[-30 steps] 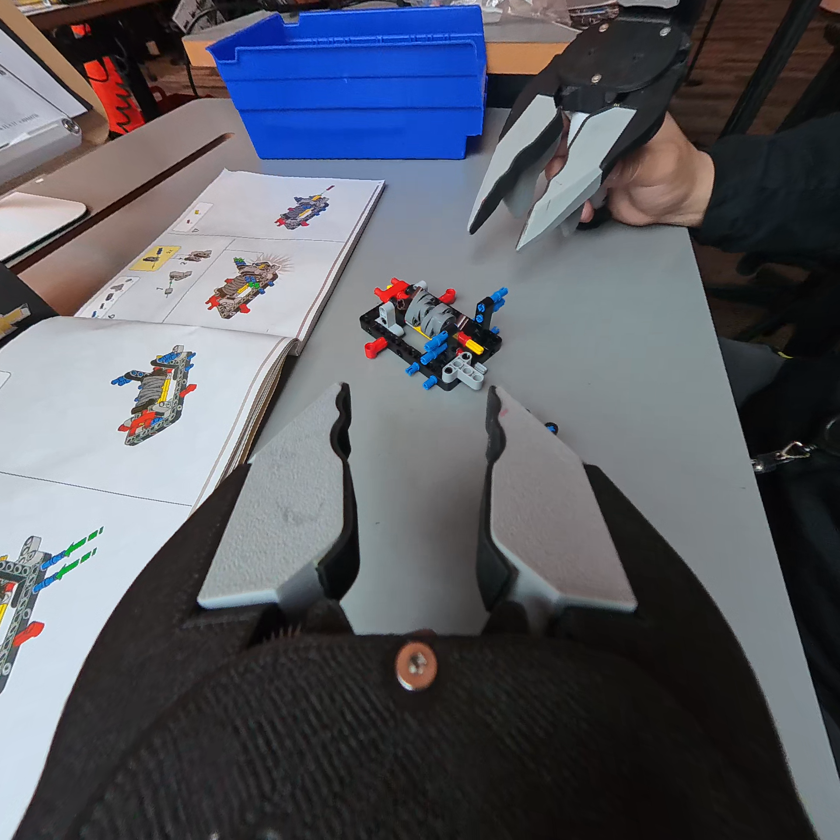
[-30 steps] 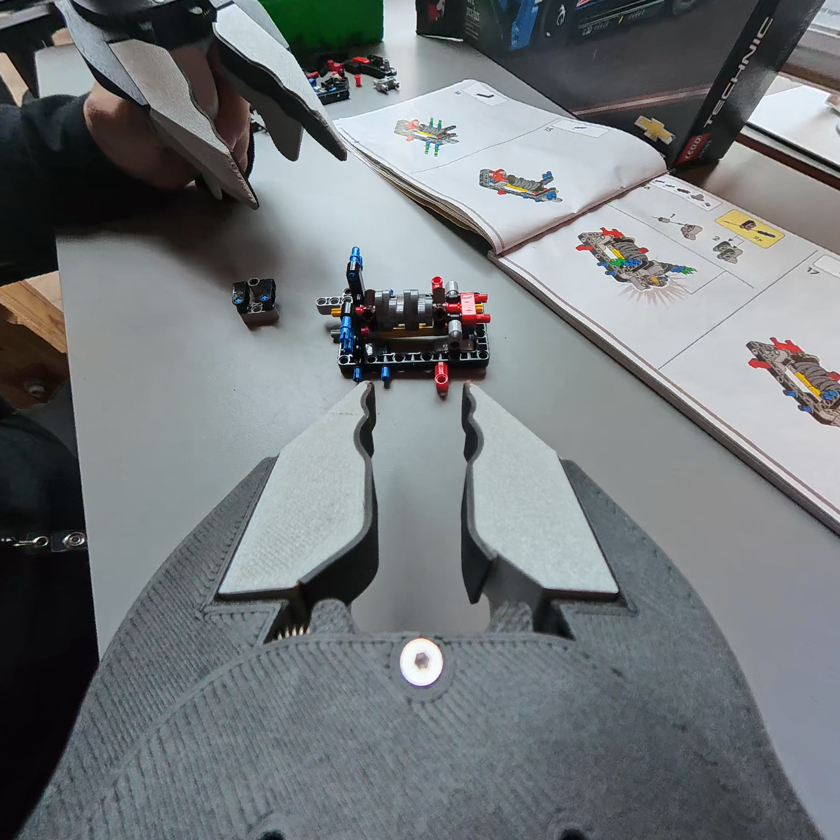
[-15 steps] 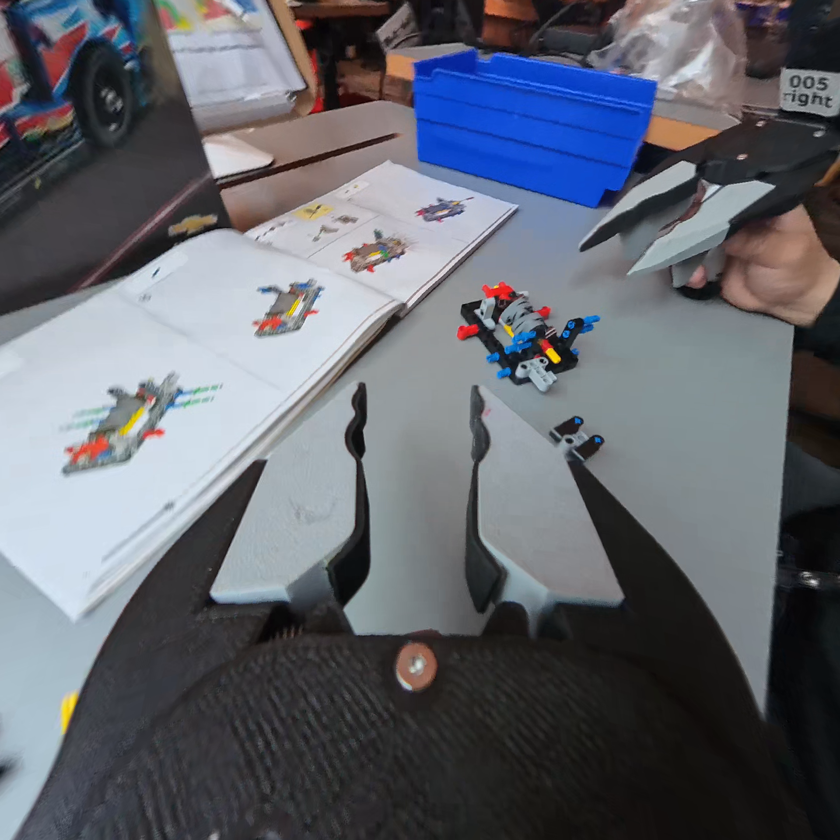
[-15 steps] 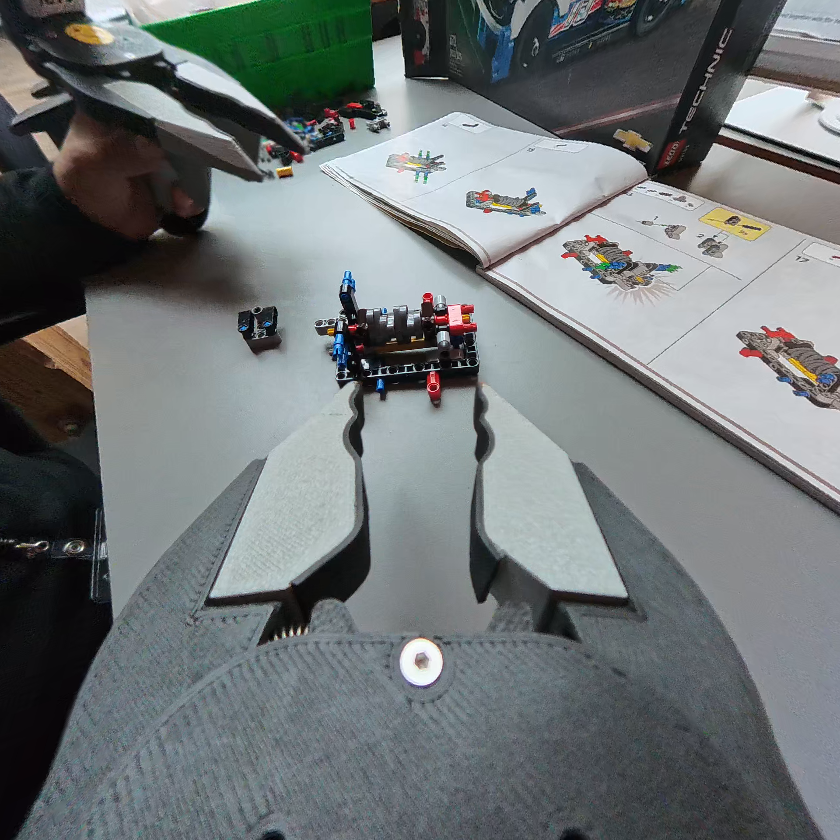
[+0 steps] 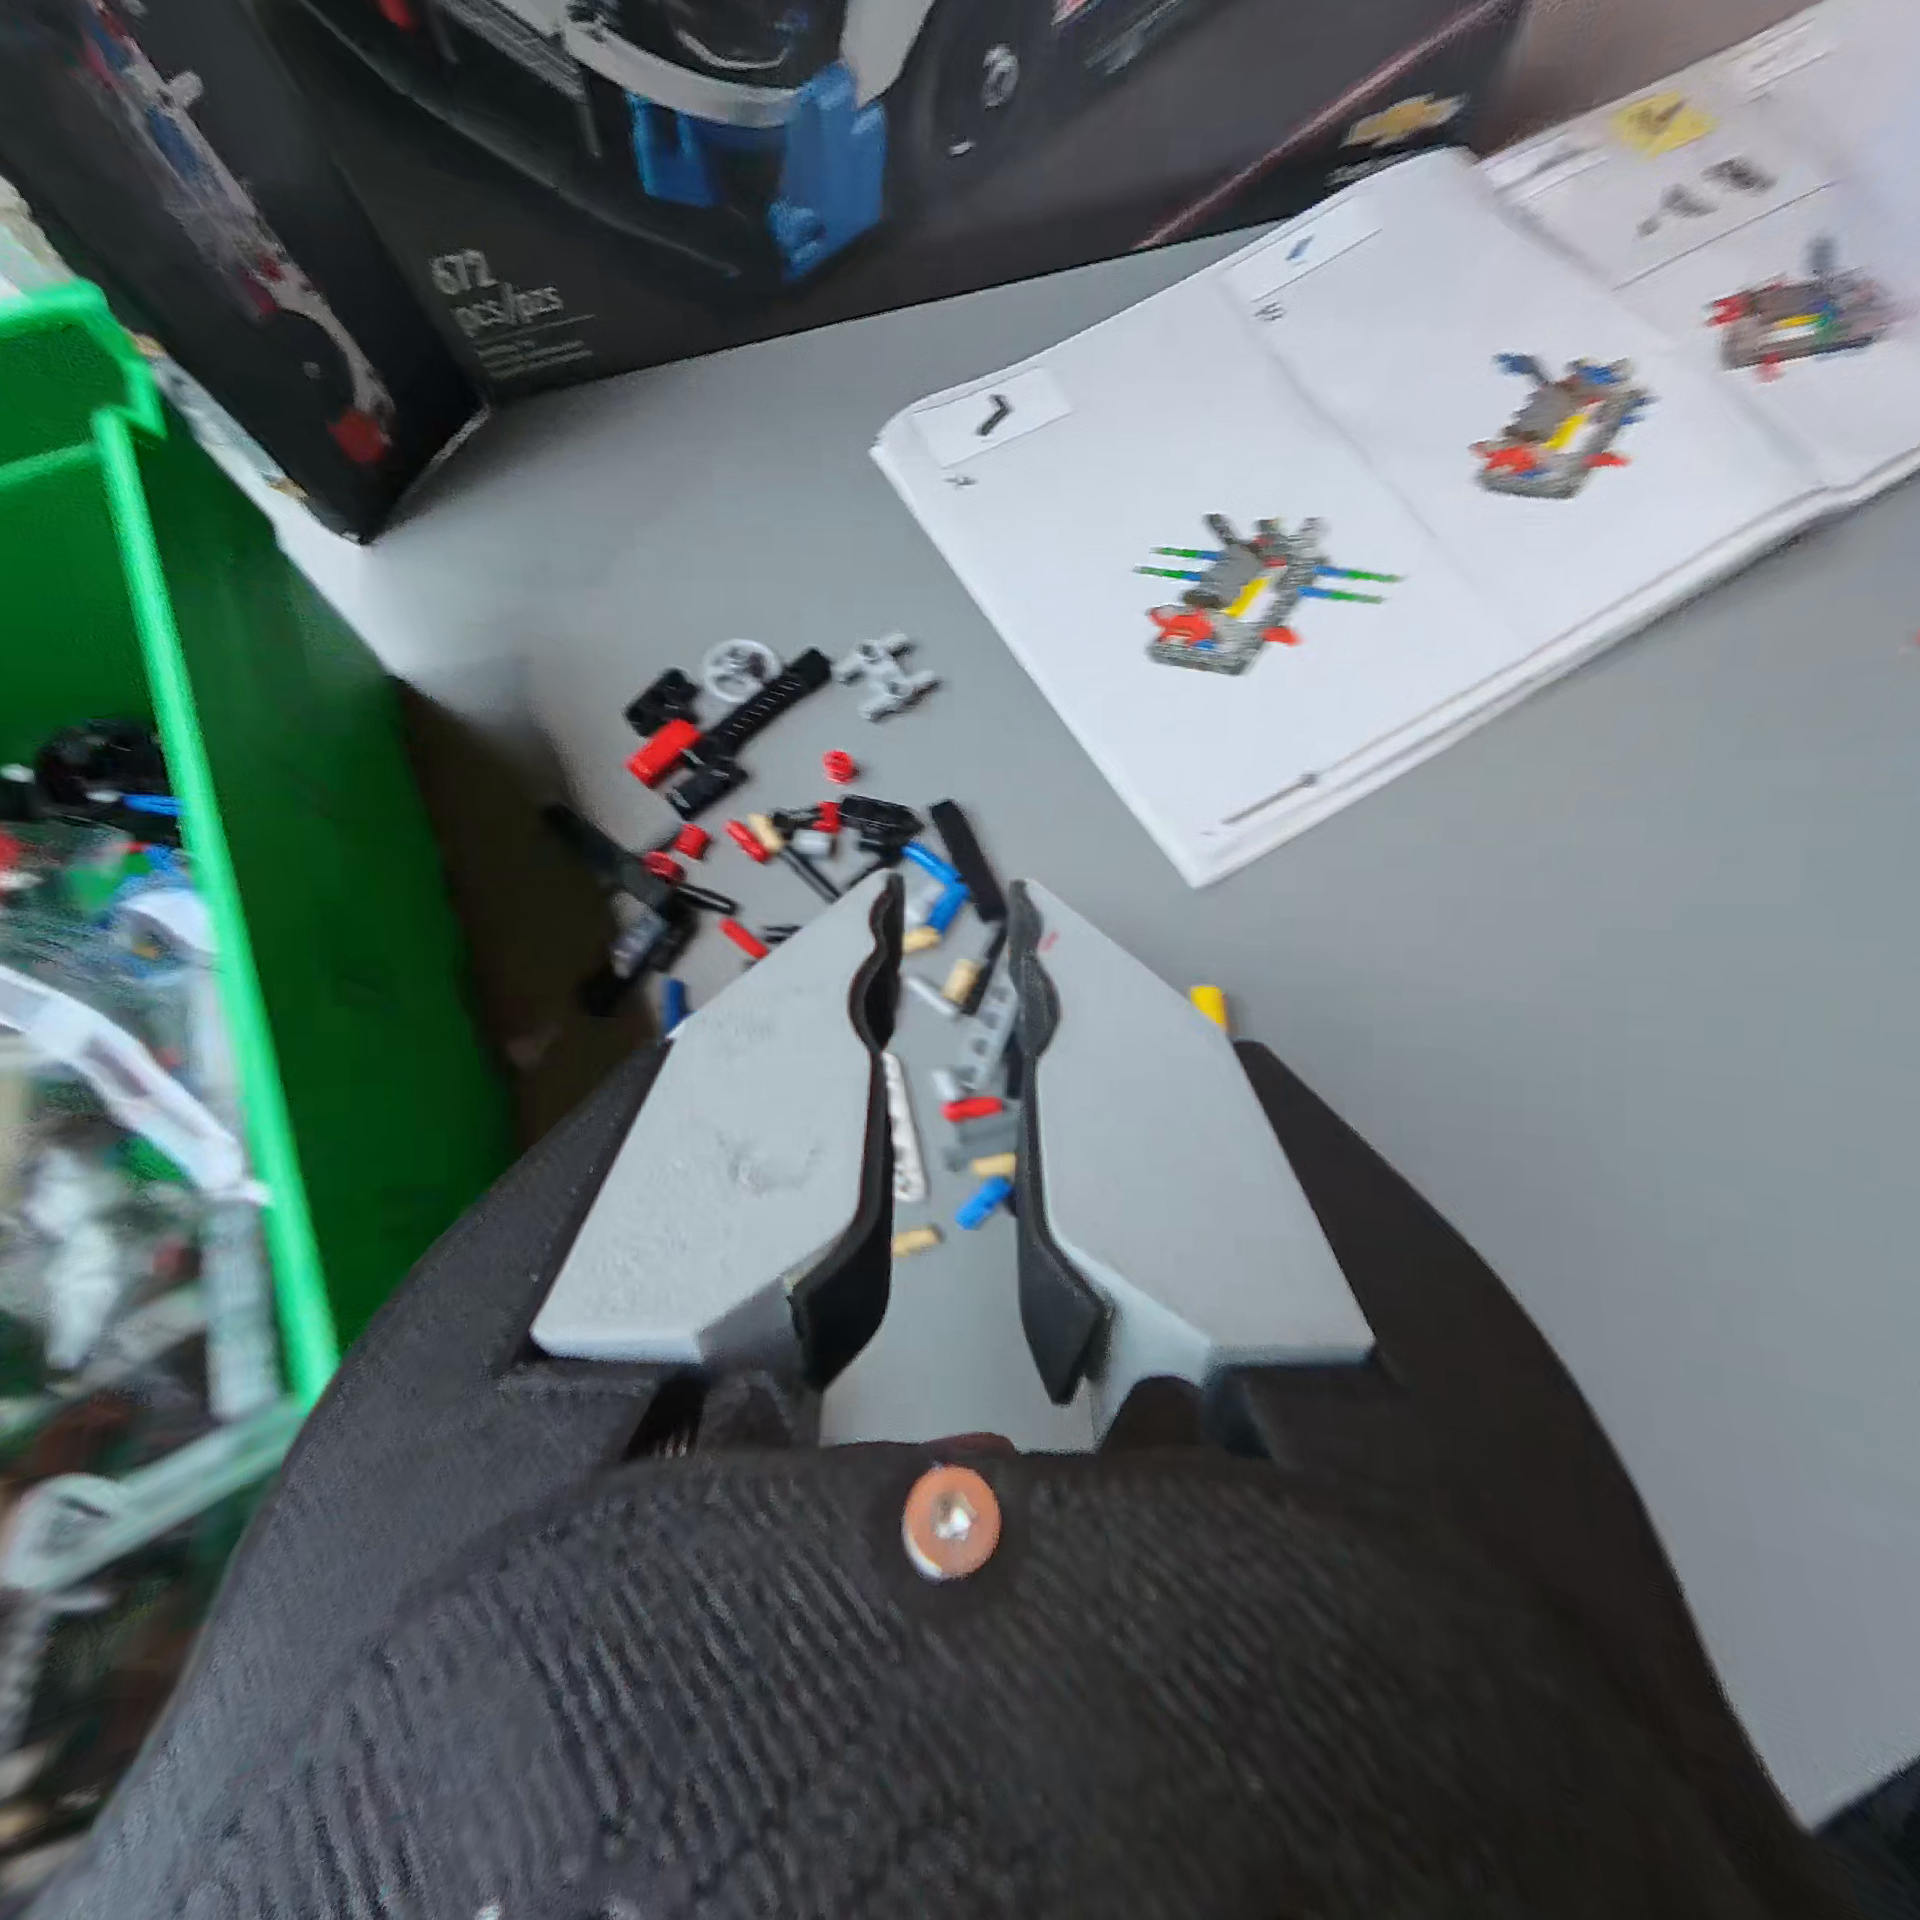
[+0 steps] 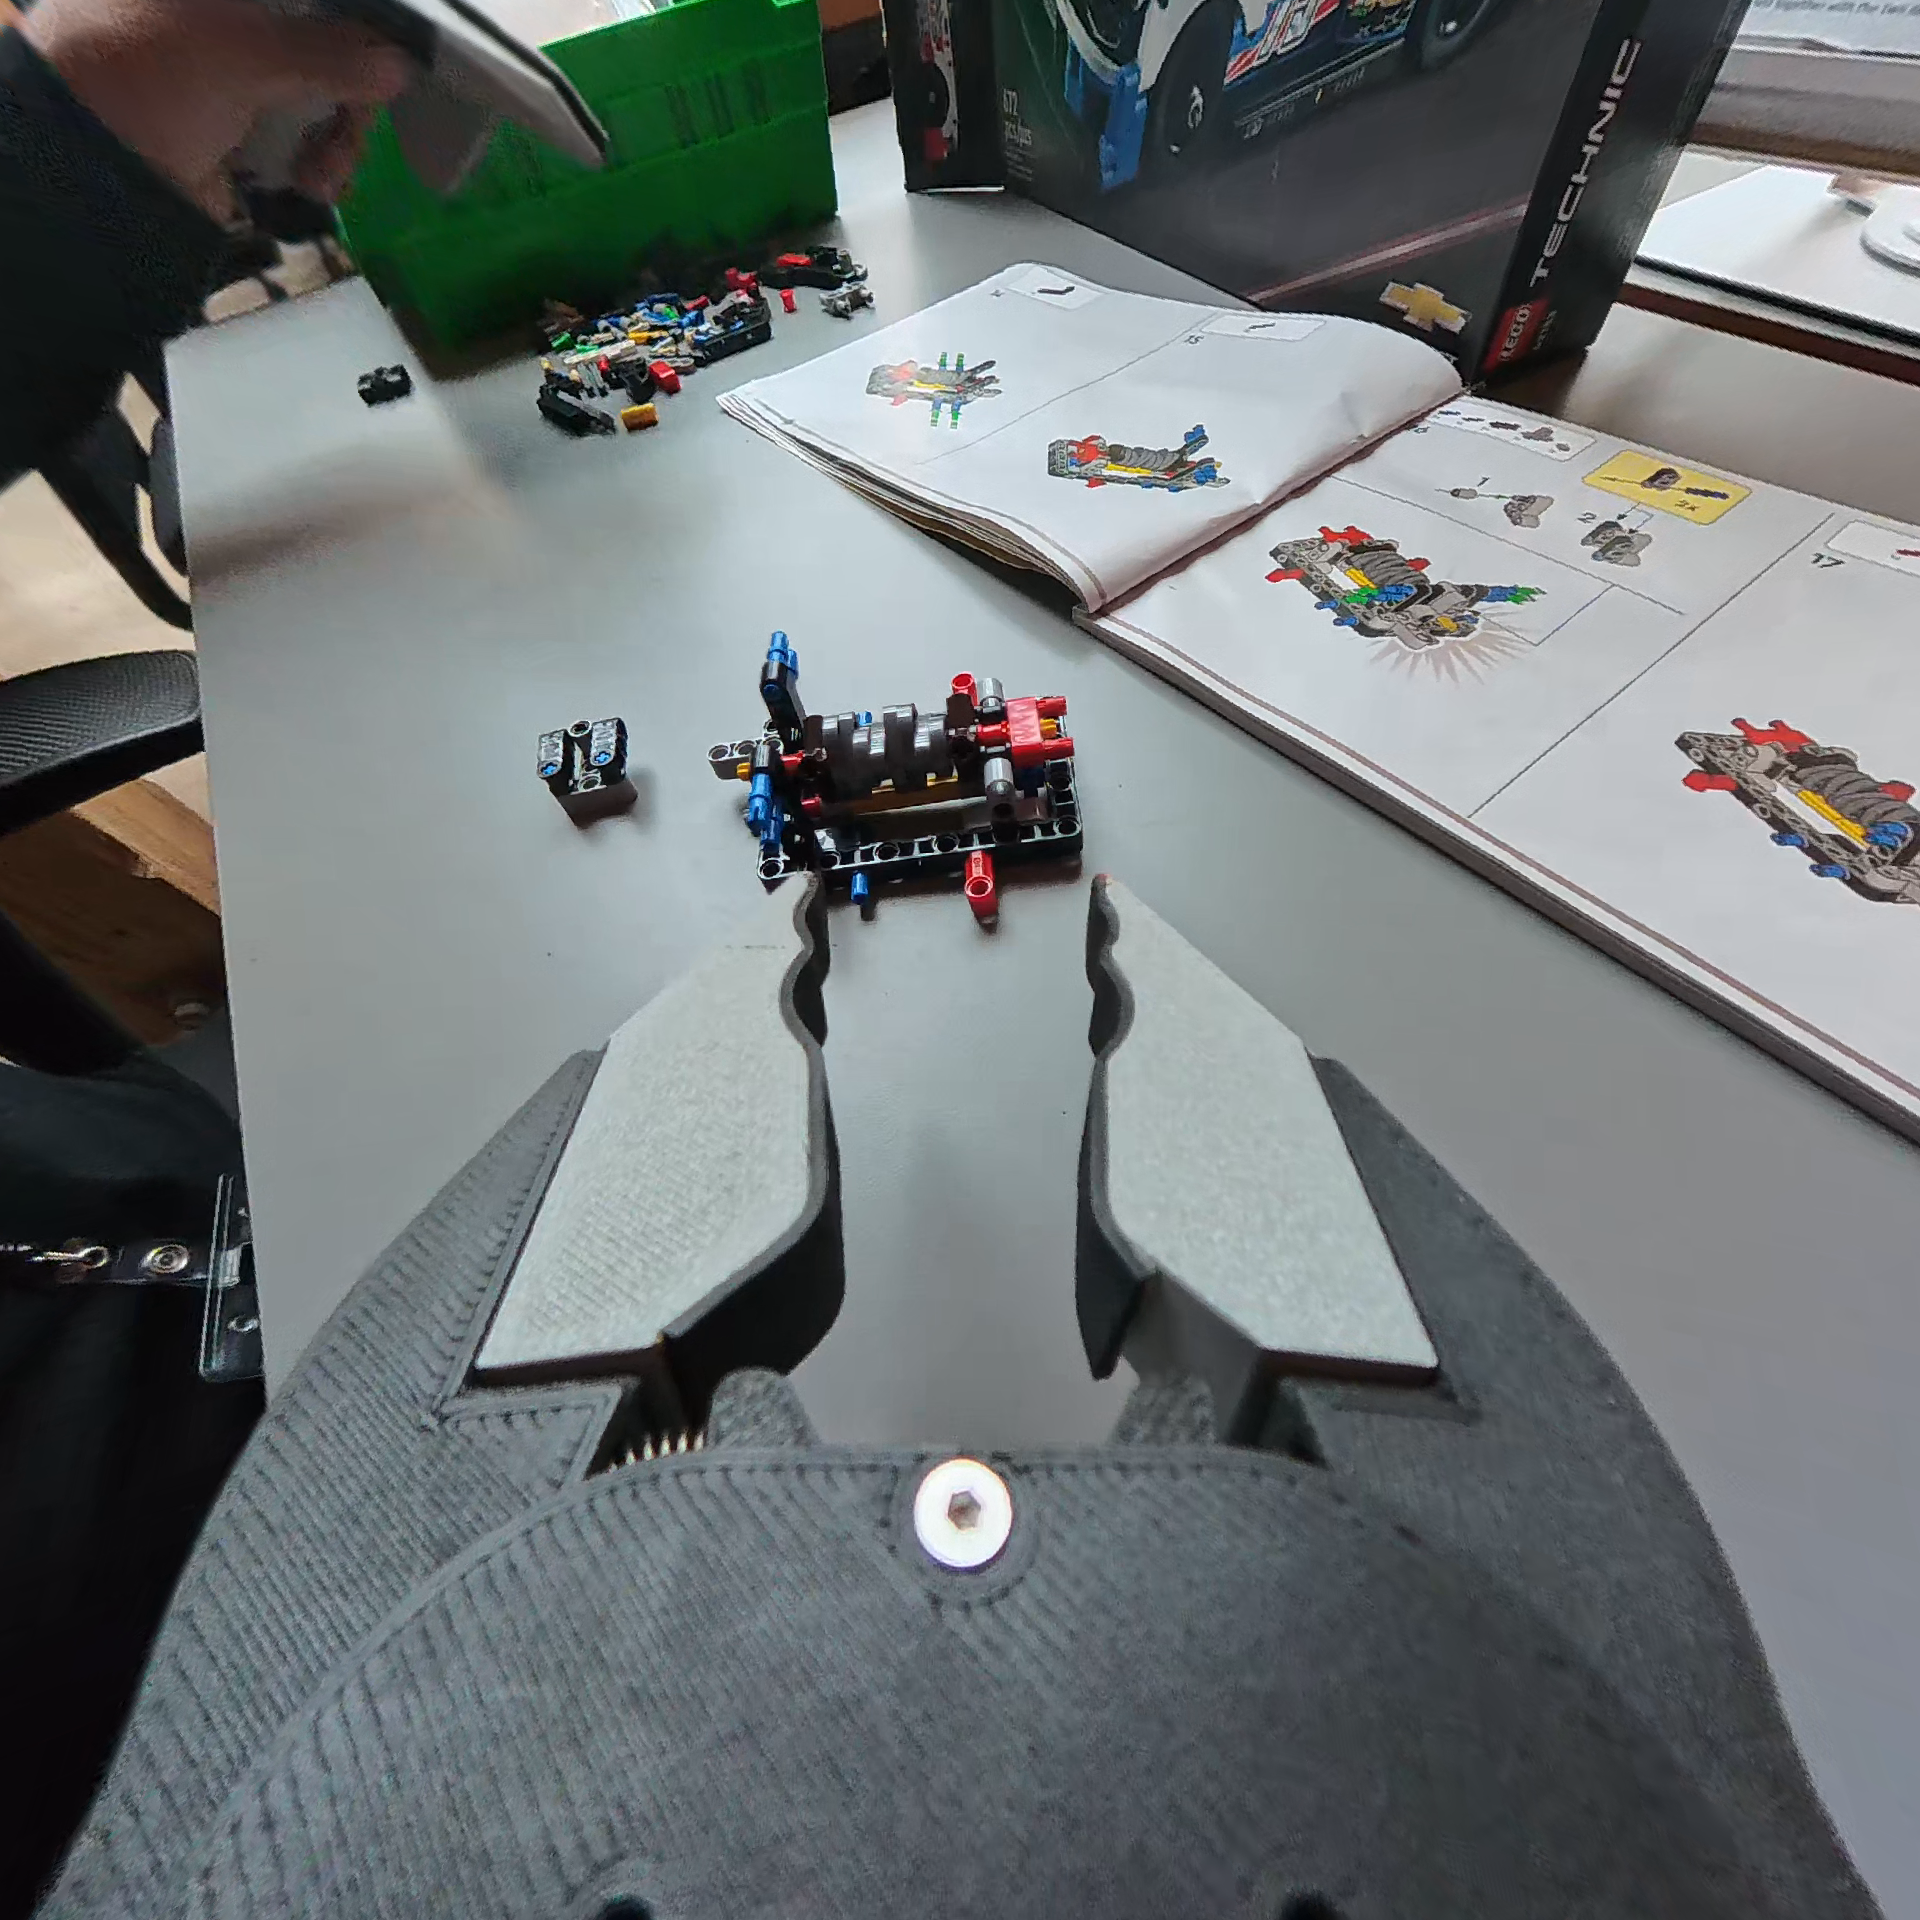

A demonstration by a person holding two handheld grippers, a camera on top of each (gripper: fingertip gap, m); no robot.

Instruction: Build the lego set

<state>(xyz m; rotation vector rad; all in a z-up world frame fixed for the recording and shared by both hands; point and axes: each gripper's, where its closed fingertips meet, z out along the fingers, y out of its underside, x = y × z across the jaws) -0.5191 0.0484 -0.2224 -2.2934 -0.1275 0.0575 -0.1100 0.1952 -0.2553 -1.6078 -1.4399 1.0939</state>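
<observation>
The half-built lego frame (image 6: 914,774), black with grey, red and blue parts, sits on the grey table. A small black and grey sub-piece (image 6: 584,764) lies just left of it. My right gripper (image 6: 956,894) is open and empty, its tips just short of the frame's near edge. My left gripper (image 5: 951,899) is open and empty, held over a scatter of loose lego parts (image 5: 821,831) beside the green bin (image 5: 156,779). In the right wrist view the left gripper (image 6: 499,104) shows blurred at the far left, above the same pile (image 6: 644,353).
The open instruction booklet (image 6: 1351,540) lies right of the frame and also shows in the left wrist view (image 5: 1403,499). The black set box (image 6: 1299,135) stands at the back. The green bin (image 6: 623,177) holds bagged parts. The table edge runs along the left. The grippers' ends are close to 45 cm from one another.
My left gripper has swung away from the frame to the loose parts pile by the green bin and its jaws have narrowed. My right gripper has opened wider, still in front of the frame.
</observation>
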